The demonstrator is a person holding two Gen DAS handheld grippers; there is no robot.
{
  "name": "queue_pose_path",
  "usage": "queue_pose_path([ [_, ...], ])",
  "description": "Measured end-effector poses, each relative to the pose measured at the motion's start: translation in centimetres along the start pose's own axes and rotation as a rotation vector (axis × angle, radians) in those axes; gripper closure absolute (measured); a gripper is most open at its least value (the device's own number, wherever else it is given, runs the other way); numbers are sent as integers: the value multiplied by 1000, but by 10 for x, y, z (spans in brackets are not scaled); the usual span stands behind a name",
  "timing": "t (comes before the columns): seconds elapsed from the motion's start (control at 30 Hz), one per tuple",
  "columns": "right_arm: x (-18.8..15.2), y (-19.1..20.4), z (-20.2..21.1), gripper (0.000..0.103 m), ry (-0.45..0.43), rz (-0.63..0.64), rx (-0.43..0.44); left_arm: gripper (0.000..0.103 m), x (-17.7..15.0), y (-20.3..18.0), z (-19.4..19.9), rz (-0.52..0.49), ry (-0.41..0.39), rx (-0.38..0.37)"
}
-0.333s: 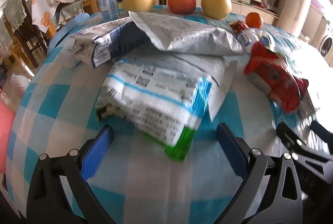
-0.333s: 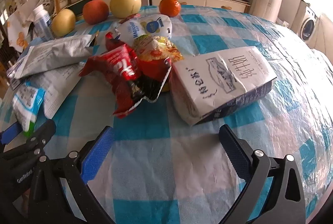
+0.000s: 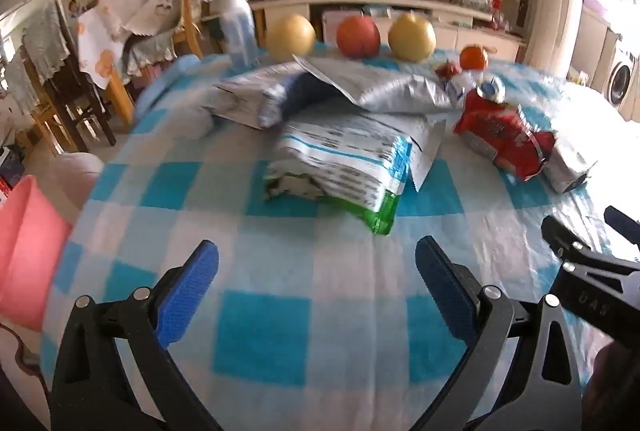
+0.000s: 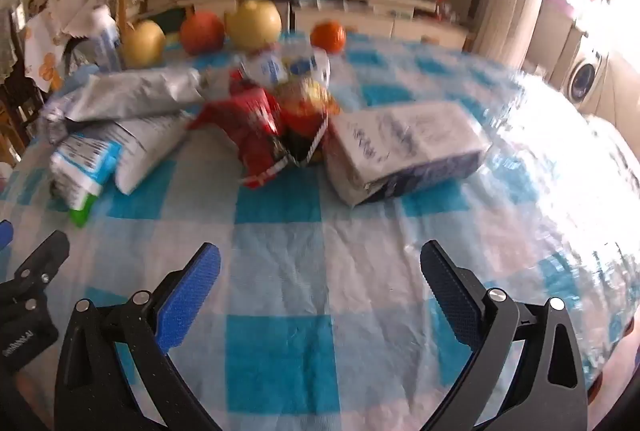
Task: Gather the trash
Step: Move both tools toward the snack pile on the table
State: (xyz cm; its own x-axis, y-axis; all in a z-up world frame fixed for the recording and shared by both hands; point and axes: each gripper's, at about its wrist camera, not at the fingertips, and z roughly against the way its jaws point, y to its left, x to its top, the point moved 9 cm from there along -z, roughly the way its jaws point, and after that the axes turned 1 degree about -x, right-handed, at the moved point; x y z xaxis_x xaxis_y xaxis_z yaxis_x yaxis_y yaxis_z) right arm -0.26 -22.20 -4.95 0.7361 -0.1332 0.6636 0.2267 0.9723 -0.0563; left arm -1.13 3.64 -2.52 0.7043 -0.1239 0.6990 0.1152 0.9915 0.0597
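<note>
We hold our left gripper [image 3: 316,263] and right gripper [image 4: 320,265] above the near part of the surface [image 4: 280,231], which wears a blue-and-white checked cloth. Both sets of fingers are spread wide with nothing between them but bare cloth.

We take the red snack wrapper [image 4: 248,127] as our landmark. Touching it on its right lies a white carton on its side [image 4: 404,147], its printed face up. Left of the wrapper is a heap of flattened bags: a silver foil bag [image 4: 132,99] on top, and under it a white bag with blue print and a green end [image 4: 88,159], the one closest to our left gripper. In the left wrist view that same bag [image 3: 352,167] sits just ahead of our open fingers, apart from them. Behind the wrapper a white pouch with a blue logo [image 4: 276,65] and a yellow-orange packet [image 4: 306,99] crowd against it.

Further behind the wrapper, along the far edge, stand two yellow pears [image 4: 252,19], a red apple [image 4: 202,31], an orange [image 4: 328,37] and a white bottle [image 4: 106,35].
</note>
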Motion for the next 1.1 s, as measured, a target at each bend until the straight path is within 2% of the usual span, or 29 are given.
queue_pose_path([
  [0.13,4,2,36,4,-90,-18,13,4,3,16,37,6,-70,11],
  [0.23,1,3,55,4,-119,-20,22,4,14,26,53,12,-104,22],
  [0.57,-14,39,128,4,-195,33,83,4,19,62,127,31,-228,18],
  [0.73,-11,58,171,4,-259,82,90,4,18,76,160,43,-290,29],
  [1.1,-2,62,233,4,-358,84,95,4,18,105,205,99,-359,14],
])
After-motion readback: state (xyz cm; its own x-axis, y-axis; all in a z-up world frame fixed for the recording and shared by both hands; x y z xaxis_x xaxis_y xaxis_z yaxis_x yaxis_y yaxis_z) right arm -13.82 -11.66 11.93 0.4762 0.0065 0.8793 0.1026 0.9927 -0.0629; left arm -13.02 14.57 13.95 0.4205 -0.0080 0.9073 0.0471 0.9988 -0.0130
